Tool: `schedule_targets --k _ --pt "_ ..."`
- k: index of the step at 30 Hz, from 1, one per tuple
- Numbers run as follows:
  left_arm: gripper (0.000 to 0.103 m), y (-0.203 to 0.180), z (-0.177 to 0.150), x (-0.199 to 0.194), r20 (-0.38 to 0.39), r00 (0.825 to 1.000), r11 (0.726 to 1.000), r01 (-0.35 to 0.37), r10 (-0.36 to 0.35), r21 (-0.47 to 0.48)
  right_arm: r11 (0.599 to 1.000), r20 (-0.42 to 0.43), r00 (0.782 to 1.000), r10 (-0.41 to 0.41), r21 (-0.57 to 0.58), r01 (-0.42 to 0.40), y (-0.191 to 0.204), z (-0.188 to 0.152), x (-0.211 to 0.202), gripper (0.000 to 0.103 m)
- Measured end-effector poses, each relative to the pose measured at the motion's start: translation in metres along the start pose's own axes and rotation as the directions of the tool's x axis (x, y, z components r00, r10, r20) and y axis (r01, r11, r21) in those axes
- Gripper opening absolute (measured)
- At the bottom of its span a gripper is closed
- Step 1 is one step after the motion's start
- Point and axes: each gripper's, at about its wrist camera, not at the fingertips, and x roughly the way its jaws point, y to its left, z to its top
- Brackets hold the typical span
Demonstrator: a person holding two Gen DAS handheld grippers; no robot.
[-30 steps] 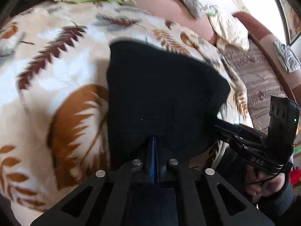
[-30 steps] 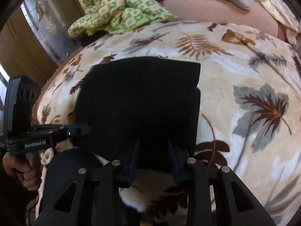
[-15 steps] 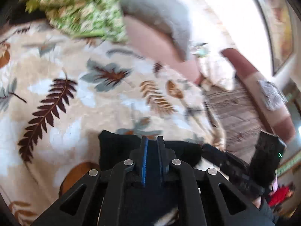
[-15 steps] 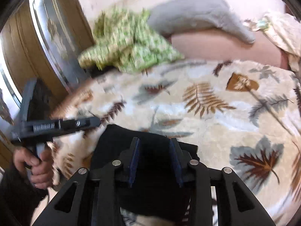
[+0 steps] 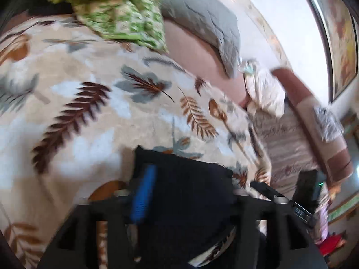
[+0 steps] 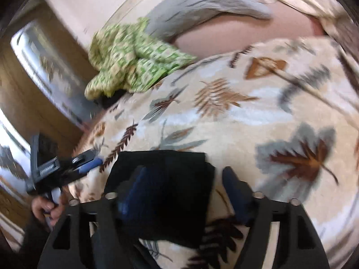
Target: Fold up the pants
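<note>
The black pants (image 5: pixel 190 190) lie folded into a compact dark bundle on the leaf-patterned blanket (image 5: pixel 94 116), low in both wrist views. My left gripper (image 5: pixel 190 192) hovers over the bundle's near side; its jaws are opening, and the blue pad (image 5: pixel 143 197) stands clear of the cloth. My right gripper (image 6: pixel 184 188) is also opening over the pants (image 6: pixel 161 190), fingers (image 6: pixel 233 186) spread on either side without pressing. Each gripper shows in the other's view: the right gripper (image 5: pixel 280 199) and the left gripper (image 6: pixel 67 165), held by a hand (image 6: pixel 44 206).
A crumpled green patterned cloth (image 6: pixel 130 62) and a grey quilted pillow (image 6: pixel 202 6) lie at the far end of the bed. A brown sofa (image 5: pixel 314 116) stands to the right of the bed, a wooden wardrobe with a mirror (image 6: pixel 44 71) to the left.
Both grippers, shut on the pants' near edge a second ago, rose and swung forward, then spread their jaws and let go. The pants now show as a smaller bundle.
</note>
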Motion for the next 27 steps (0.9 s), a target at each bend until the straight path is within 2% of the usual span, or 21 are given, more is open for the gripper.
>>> schedule_targets --k 2,3,6,8,11,13,14,16,20,23,27 --pt "0.055 0.018 -0.01 0.001 -0.037 0.999 0.997 0.017 -0.019 -0.071 0.989 -0.07 0.994 0.086 0.13 -0.076 -0.023 -0.004 0.014 0.074" --pt "0.055 0.028 -0.016 0.002 -0.07 0.997 0.994 0.02 -0.028 -0.111 0.98 -0.122 0.987 0.11 0.178 -0.087 -0.03 -0.005 0.025 0.074" --pt "0.055 0.039 -0.026 0.026 -0.139 0.99 0.988 0.006 -0.028 -0.157 0.968 -0.205 0.965 0.164 0.224 -0.117 -0.034 -0.006 0.046 0.074" --pt "0.055 0.045 -0.029 0.043 -0.188 0.981 0.982 0.004 -0.041 -0.191 0.962 -0.272 0.941 0.2 0.236 -0.136 -0.032 -0.004 0.062 0.074" --pt "0.055 0.049 -0.031 0.055 -0.18 0.982 0.975 0.022 -0.063 -0.22 0.953 -0.326 0.913 0.245 0.253 -0.165 -0.03 -0.006 0.077 0.072" --pt "0.055 0.051 -0.03 0.056 -0.171 0.982 0.971 0.033 -0.075 -0.236 0.948 -0.369 0.886 0.279 0.251 -0.194 -0.028 -0.007 0.085 0.069" --pt "0.055 0.054 -0.03 0.059 -0.166 0.983 0.968 0.039 -0.082 -0.249 0.951 -0.384 0.882 0.272 0.245 -0.187 -0.027 -0.007 0.089 0.064" --pt "0.05 0.056 -0.031 0.06 -0.162 0.984 0.965 0.037 -0.081 -0.258 0.953 -0.393 0.88 0.266 0.242 -0.18 -0.028 -0.009 0.088 0.055" --pt "0.039 0.052 -0.033 0.062 -0.172 0.984 0.974 0.009 -0.049 -0.225 0.94 -0.371 0.877 0.306 0.261 -0.218 -0.032 -0.01 0.082 0.037" --pt "0.033 0.032 -0.03 0.051 -0.175 0.984 0.986 -0.043 0.014 -0.161 0.953 -0.347 0.897 0.274 0.223 -0.205 -0.026 -0.008 0.076 0.032" --pt "0.03 -0.009 -0.019 0.045 -0.147 0.985 0.995 -0.099 0.095 -0.016 0.964 -0.283 0.931 0.232 0.194 -0.182 -0.031 0.007 0.058 0.03"
